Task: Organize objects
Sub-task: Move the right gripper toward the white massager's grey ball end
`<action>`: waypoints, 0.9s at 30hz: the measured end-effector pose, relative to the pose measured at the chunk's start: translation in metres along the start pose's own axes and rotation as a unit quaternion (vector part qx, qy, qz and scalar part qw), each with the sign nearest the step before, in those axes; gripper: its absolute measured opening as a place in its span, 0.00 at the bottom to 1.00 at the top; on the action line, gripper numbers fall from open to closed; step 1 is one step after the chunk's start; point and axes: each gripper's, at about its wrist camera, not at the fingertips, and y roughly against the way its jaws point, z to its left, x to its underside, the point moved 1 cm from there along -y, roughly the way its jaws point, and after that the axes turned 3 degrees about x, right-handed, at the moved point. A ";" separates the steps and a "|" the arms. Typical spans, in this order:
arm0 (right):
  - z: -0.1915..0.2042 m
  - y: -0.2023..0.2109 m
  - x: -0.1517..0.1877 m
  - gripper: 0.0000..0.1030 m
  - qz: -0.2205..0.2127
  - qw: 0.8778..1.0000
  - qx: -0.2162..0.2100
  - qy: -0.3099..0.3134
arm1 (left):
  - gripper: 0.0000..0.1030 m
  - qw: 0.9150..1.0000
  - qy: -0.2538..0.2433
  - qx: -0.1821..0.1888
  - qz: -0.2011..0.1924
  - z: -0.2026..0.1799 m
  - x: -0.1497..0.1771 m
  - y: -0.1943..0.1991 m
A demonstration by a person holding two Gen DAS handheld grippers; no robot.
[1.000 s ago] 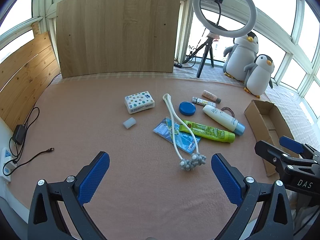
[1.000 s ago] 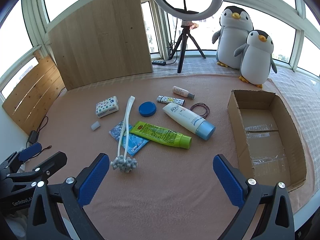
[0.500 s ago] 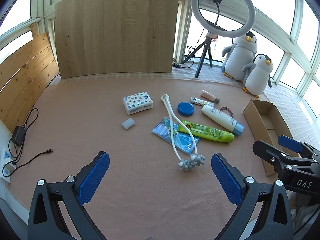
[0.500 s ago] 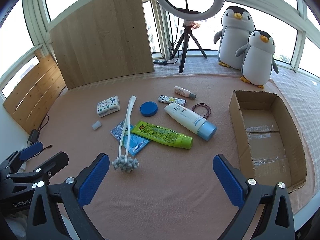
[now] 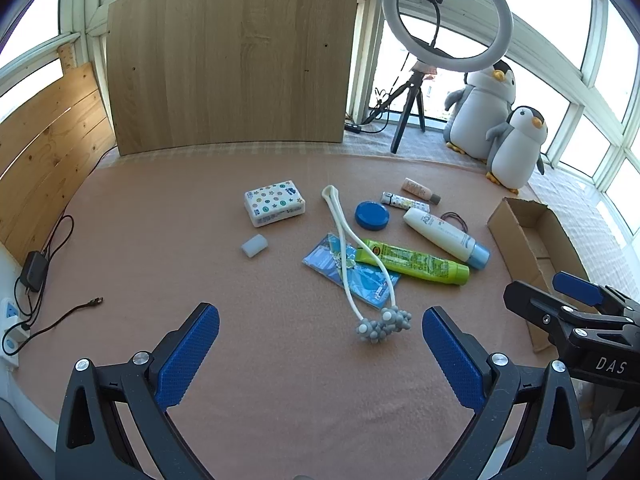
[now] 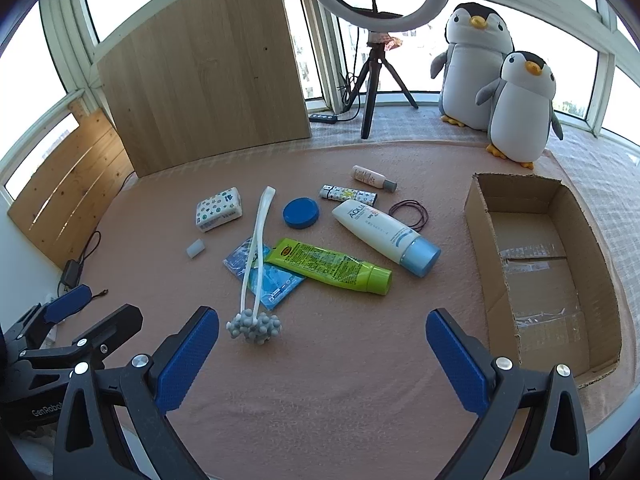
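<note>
both hand-held grippers have drifted only slightly over the last second, so the spread of objects sits a touch lower in the views than before. the pink carpeted counter [image 6: 360, 360] carries everything. the open brown cardboard box [image 6: 476, 240] lies at the right, holding nothing. the left hand-held gripper [image 5: 320, 354] and right hand-held gripper [image 6: 322, 354] hover near the front edge, jaws spread wide, gripping nothing. the white y-shaped massager with grey knobbed balls [image 6: 256, 240] lies across a blue foil packet [image 6: 276, 280], just beside a lime green tube [image 6: 332, 266]. near them lie a white bottle with a pale blue cap [image 6: 384, 232], a patterned white tissue pack [image 6: 219, 209], a round blue lid [image 6: 301, 213], a small patterned tube [image 6: 348, 194], a small pink bottle [image 6: 370, 177], dark hair ties [image 6: 410, 212] and a small translucent block [image 6: 196, 248].
</note>
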 end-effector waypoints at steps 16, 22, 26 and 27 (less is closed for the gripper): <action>0.006 -0.028 -0.014 0.99 0.020 1.000 -0.008 0.011 | 0.99 1.000 0.013 -0.004 0.021 0.016 0.004 -0.030; 0.012 -0.043 -0.020 0.99 0.032 0.999 -0.014 0.018 | 0.96 0.999 0.026 -0.001 0.034 0.026 0.006 -0.047; 0.017 -0.050 -0.022 0.99 0.038 0.999 -0.016 0.027 | 0.93 0.999 0.029 -0.003 0.040 0.031 0.007 -0.057; 0.019 -0.052 -0.023 0.99 0.040 0.999 -0.016 0.030 | 0.93 0.999 0.031 -0.002 0.043 0.033 0.008 -0.060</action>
